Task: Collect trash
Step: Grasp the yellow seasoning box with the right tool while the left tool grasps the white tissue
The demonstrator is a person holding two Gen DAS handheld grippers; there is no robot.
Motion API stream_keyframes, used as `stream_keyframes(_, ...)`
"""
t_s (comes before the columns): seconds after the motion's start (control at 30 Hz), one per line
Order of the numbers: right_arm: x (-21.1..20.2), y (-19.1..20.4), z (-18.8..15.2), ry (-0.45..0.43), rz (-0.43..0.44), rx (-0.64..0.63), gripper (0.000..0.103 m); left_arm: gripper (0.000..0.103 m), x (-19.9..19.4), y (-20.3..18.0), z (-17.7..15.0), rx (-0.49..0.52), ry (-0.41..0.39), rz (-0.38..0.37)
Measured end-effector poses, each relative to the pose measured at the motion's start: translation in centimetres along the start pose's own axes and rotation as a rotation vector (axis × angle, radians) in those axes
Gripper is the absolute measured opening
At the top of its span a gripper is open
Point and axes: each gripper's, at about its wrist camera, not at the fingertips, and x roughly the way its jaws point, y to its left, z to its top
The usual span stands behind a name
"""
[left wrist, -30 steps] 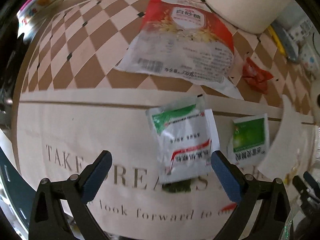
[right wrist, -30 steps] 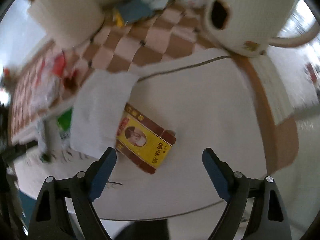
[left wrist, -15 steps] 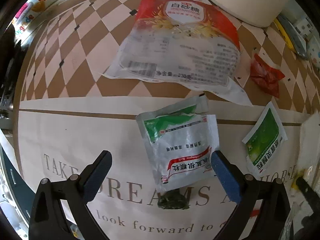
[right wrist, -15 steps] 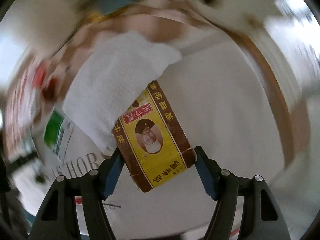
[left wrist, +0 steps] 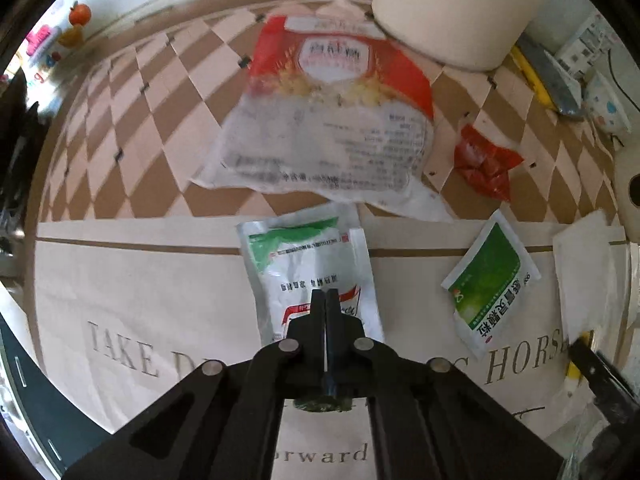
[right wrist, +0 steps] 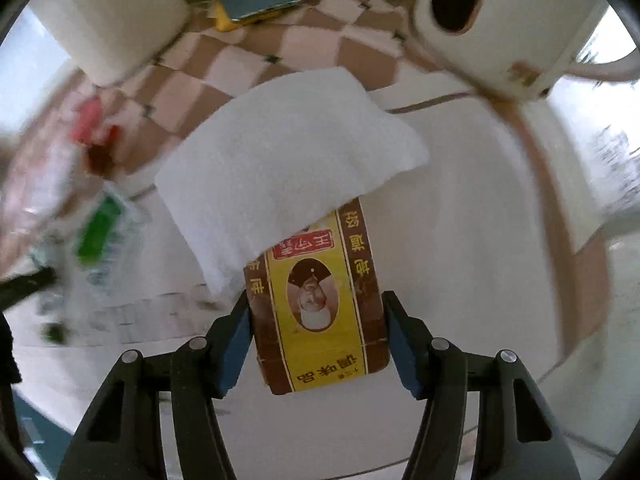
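1. The left gripper [left wrist: 326, 294] was fully clenched, its two fingers pressed together over the lower part of a white and green sachet [left wrist: 310, 268] in the middle of the left wrist view. Whether the foil was really pinched between the tips could not be told.
2. The jaws of the right gripper [right wrist: 316, 340] had just been closing, and its blue pads [right wrist: 236, 344] now stood against both sides of a yellow and brown box [right wrist: 320, 304] in the lower centre of the right wrist view, grasping it.
3. A folded white paper towel [right wrist: 288, 164] lay over the upper end of this box and partly covered it.
4. The surface under both tools was a cream tablecloth [left wrist: 152, 292] with grey printed letters. Further up in the frame it changed to a brown and pink diamond pattern.
5. On the diamond part, above the sachet, lay a big red and clear bag [left wrist: 332, 120], a little blurred. A crumpled red wrapper [left wrist: 486, 162] lay to its right.
6. A second, green sachet [left wrist: 490, 286] lay at the right of the left wrist view, apart from the first one.
7. A white paper roll [left wrist: 460, 8] stood at the upper right. Another roll [right wrist: 492, 20] with a dark hole showed at the upper right of the right wrist view.
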Motion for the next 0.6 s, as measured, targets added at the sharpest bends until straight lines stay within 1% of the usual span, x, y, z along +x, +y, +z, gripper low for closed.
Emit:
stream_keyframes(0.03, -0.2, 0.0, 0.0, 0.005, 0.053, 0.021, 0.063, 0.0, -0.5, 0.1, 0.0, 0.0, -0.01, 0.005)
stream_keyframes(0.07, -0.5, -0.2, -0.2, 0.025, 0.165, 0.07, 0.063, 0.0, -1.0, 0.2, 0.2, -0.001, -0.021, 0.01)
stream_keyframes(0.1, -0.6, -0.2, -0.1, 0.043, 0.227, 0.103, 0.063, 0.0, -1.7, 0.4, 0.1, -0.002, -0.037, 0.015)
stream_keyframes(0.17, -0.1, -0.8, -0.7, 0.127, 0.468, 0.234, 0.063, 0.0, -2.7, 0.9, 0.3, -0.011, -0.053, 0.016)
stream_keyframes(0.2, 0.2, -0.9, -1.2, 0.156, 0.536, 0.273, 0.063, 0.0, -3.4, 1.2, 0.3, -0.016, -0.065, 0.014)
stream_keyframes(0.23, 0.8, -1.1, -1.7, 0.208, 0.653, 0.34, 0.063, 0.0, -4.0, 1.5, 0.4, -0.019, -0.075, 0.016)
stream_keyframes(0.27, 1.5, -1.1, -2.3, 0.262, 0.751, 0.397, 0.063, 0.0, -4.5, 1.7, 0.3, -0.024, -0.086, 0.018)
stream_keyframes(0.3, 1.9, -0.9, -3.3, 0.296, 0.808, 0.442, 0.063, 0.0, -5.0, 1.8, 0.2, -0.026, -0.096, 0.02)
stream_keyframes(0.33, 2.9, -0.9, -4.2, 0.351, 0.903, 0.519, 0.063, 0.0, -5.0, 2.1, 0.2, -0.027, -0.101, 0.026)
stream_keyframes(0.37, 3.5, -0.7, -5.1, 0.396, 0.979, 0.569, 0.063, 0.0, -5.4, 2.5, 0.2, -0.029, -0.109, 0.034)
stream_keyframes(0.4, 4.0, -0.6, -5.6, 0.42, 1.012, 0.6, 0.063, 0.0, -5.7, 2.8, -0.2, -0.028, -0.117, 0.041)
stream_keyframes(0.43, 4.4, -0.3, -6.2, 0.44, 1.021, 0.62, 0.063, 0.0, -5.6, 3.5, -0.3, -0.028, -0.12, 0.045)
stream_keyframes(0.5, 3.7, 0.4, -6.3, 0.403, 0.94, 0.526, 0.063, 0.0, -5.7, 4.1, -0.9, -0.029, -0.126, 0.051)
stream_keyframes(0.53, 2.5, 1.2, -6.1, 0.353, 0.841, 0.418, 0.063, 0.0, -5.9, 4.2, -1.2, -0.028, -0.126, 0.054)
stream_keyframes(0.57, 1.6, 2.3, -5.6, 0.321, 0.771, 0.335, 0.063, 0.0, -6.0, 4.4, -1.7, -0.03, -0.127, 0.054)
stream_keyframes(0.6, 0.9, 2.6, -5.3, 0.305, 0.735, 0.281, 0.063, 0.0, -6.2, 4.7, -2.1, -0.034, -0.126, 0.054)
